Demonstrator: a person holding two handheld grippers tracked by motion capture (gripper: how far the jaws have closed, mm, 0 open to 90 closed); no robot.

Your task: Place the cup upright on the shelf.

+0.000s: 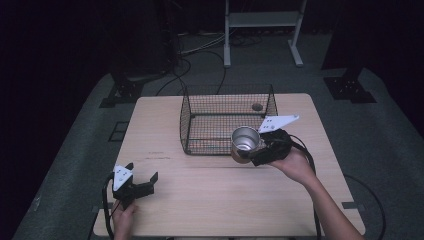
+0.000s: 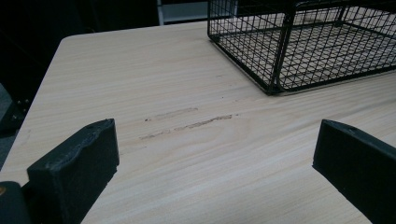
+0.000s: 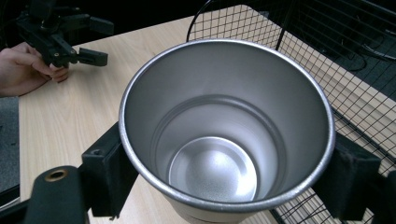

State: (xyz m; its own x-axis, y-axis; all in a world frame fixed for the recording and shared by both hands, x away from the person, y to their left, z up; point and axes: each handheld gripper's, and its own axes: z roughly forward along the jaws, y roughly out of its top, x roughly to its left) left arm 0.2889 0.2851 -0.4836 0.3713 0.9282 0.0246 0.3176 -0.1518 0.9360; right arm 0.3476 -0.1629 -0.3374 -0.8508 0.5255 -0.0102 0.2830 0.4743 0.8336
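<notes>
I see the left tongs (image 1: 142,180) low at the desk's (image 1: 210,195) near left corner, jaws spread wide, nothing between them. At centre, the wire basket (image 1: 227,120) stands on the desk, open side up. To the right, my right tongs (image 1: 254,150) are clamped on the steel cup (image 1: 245,139), one jaw on each side below the rim; the cup is upright, empty, lifted just beside the basket's near right corner
</notes>
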